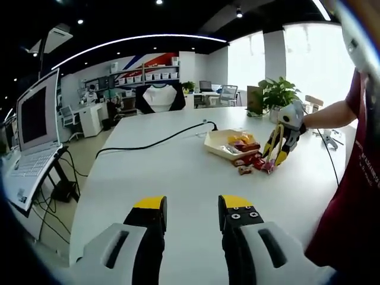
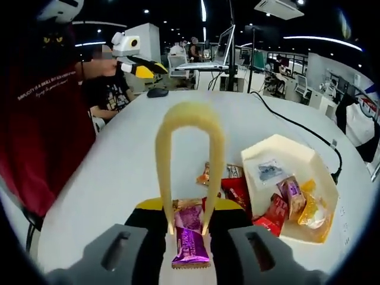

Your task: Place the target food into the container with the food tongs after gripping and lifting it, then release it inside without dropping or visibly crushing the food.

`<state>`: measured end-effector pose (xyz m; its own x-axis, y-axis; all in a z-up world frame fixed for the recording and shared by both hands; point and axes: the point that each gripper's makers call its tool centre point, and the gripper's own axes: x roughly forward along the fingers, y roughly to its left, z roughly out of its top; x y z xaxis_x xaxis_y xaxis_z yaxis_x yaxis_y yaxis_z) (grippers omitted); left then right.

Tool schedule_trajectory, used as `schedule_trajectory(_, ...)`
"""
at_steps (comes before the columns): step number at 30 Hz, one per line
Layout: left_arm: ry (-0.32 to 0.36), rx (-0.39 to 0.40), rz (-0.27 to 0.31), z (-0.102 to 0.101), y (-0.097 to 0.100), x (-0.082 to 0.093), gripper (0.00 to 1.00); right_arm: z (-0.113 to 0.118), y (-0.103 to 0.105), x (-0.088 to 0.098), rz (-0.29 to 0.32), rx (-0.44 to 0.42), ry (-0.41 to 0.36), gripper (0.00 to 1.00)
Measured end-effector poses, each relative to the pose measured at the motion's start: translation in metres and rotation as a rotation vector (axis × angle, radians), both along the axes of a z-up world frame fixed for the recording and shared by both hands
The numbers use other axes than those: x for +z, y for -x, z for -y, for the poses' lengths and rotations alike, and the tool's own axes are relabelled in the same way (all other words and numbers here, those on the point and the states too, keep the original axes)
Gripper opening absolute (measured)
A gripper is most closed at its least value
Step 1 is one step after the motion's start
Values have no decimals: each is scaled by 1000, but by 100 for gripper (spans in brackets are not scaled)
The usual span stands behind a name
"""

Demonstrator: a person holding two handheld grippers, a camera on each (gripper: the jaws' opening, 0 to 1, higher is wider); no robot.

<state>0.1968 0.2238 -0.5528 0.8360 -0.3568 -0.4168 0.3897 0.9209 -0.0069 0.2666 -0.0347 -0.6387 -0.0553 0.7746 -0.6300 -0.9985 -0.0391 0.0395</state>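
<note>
Right gripper (image 2: 189, 222) clamps pale yellow plastic food tongs (image 2: 190, 160) between its jaws; the tong tips pinch a purple foil-wrapped snack (image 2: 189, 240), held directly ahead of the gripper, between the jaws, above the white surface (image 2: 119, 172). Cream-coloured angular container (image 2: 291, 190) sits ahead and to the right of that gripper, holding several wrapped snacks; loose red and orange wrappers (image 2: 228, 187) lie just beside the container's near-left edge. Left gripper (image 1: 193, 208) hovers over bare surface well short of the container, jaws parted, nothing held.
</note>
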Motion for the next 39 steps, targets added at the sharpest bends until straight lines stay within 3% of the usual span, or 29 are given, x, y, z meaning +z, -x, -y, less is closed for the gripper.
schedule_trajectory(10, -13, -23, 3, 4, -5, 0, 37, -2, -5, 3, 8, -31, 5, 20)
schedule_trajectory(20, -14, -27, 10, 2, -5, 1, 37, -2, 0, 13, -22, -152, -26, 19)
schedule_trajectory(25, -12, -45, 18, 6, -7, 2, 37, 2, -10, 27, -5, -298, -67, 19)
schedule_trajectory(32, -16, -58, 36, 7, -9, 7, 37, 4, -12, 45, -50, -442, -141, 19)
schedule_trajectory(36, -10, -60, 45, 8, -9, 9, 37, 6, -21, 55, 4, -515, -173, 18)
schedule_trajectory(39, -10, -66, 46, 10, -8, 8, 37, 5, -26, 63, -44, -598, -236, 17)
